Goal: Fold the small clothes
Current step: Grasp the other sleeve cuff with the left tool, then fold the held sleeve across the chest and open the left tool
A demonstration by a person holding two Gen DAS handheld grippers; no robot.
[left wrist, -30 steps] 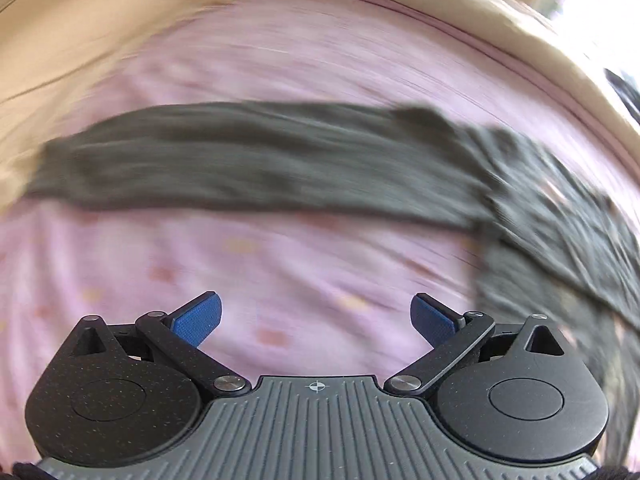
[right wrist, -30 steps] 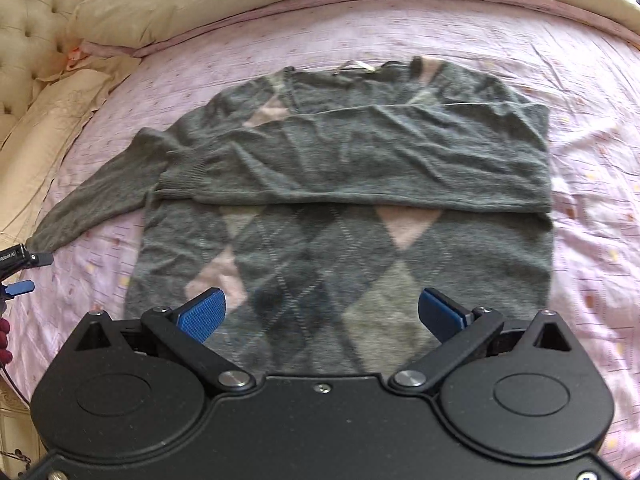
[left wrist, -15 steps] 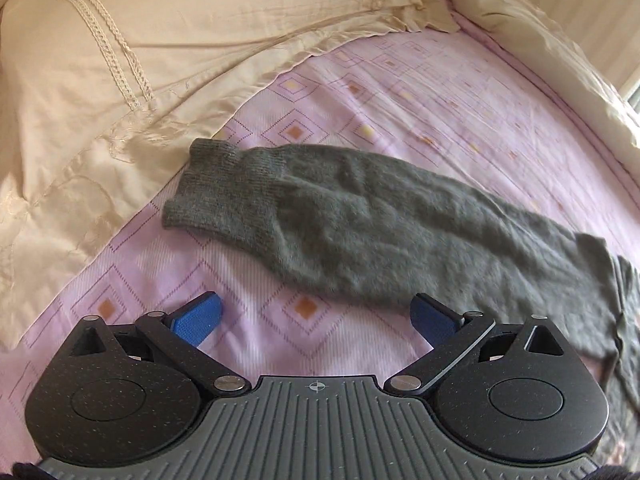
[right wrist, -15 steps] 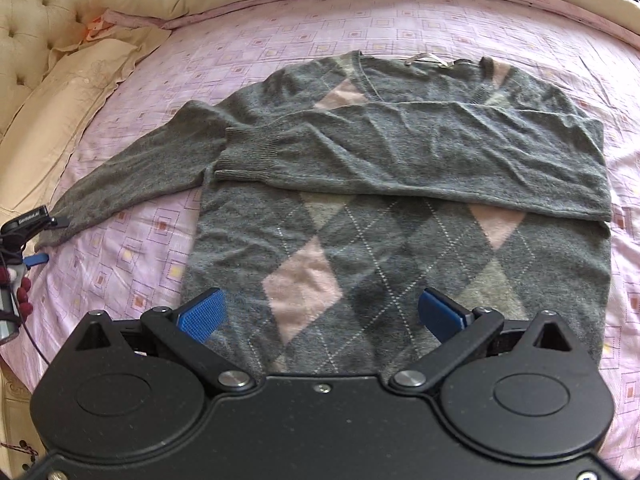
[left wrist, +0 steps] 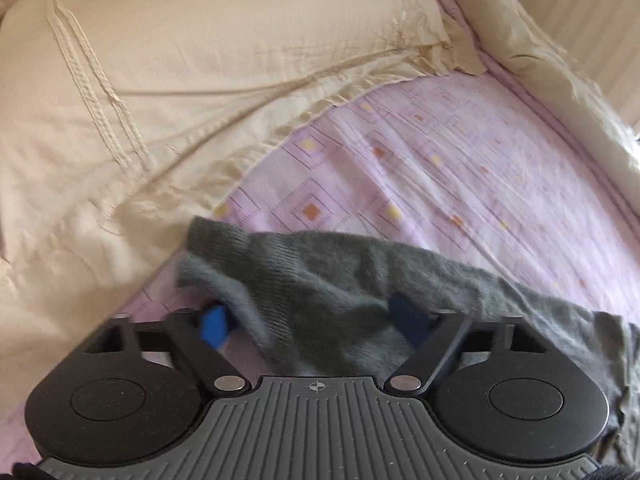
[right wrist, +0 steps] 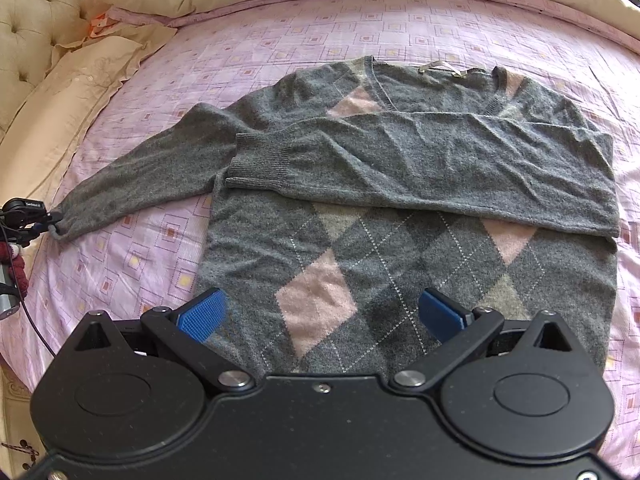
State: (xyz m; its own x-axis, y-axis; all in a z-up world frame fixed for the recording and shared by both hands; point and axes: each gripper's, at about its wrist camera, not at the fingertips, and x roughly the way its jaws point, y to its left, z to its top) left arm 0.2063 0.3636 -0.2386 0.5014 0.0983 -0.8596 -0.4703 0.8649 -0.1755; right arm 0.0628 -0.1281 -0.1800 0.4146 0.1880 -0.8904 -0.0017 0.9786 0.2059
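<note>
**Left sleeve cuff being taken between the closing left jaws**

The grey argyle sweater [right wrist: 400, 208] is lying flat, front up, on the lilac patterned bedsheet [right wrist: 280, 32], with the neckline toward 12 o'clock in the right wrist view. One sleeve [right wrist: 420, 168] is already lying folded across the chest. The other sleeve [right wrist: 144, 180] is stretching out from the shoulder toward 8 o'clock, so its long axis is running from the body down to the left gripper [right wrist: 40, 222], seen small at the 9 o'clock edge.

In the left wrist view, the cuff [left wrist: 256, 268] is being gathered between the blue pads of the left gripper [left wrist: 316, 324]. Its jaws are closing and are standing about half open; the knit is lying between them, bunched against one pad, but a firm pinch is not yet being shown. The sleeve is trailing away toward 4 o'clock, and a cream pillow [left wrist: 160, 100] is lying just beyond the cuff, toward 11 o'clock.

The right gripper [right wrist: 320, 316] is being held above the sweater hem, wide open and holding nothing. The left hand is clearly the nearer one to the cuff, so the coming fold is probably being prepared by it, with the sleeve to be carried along its axis toward the chest.
</note>
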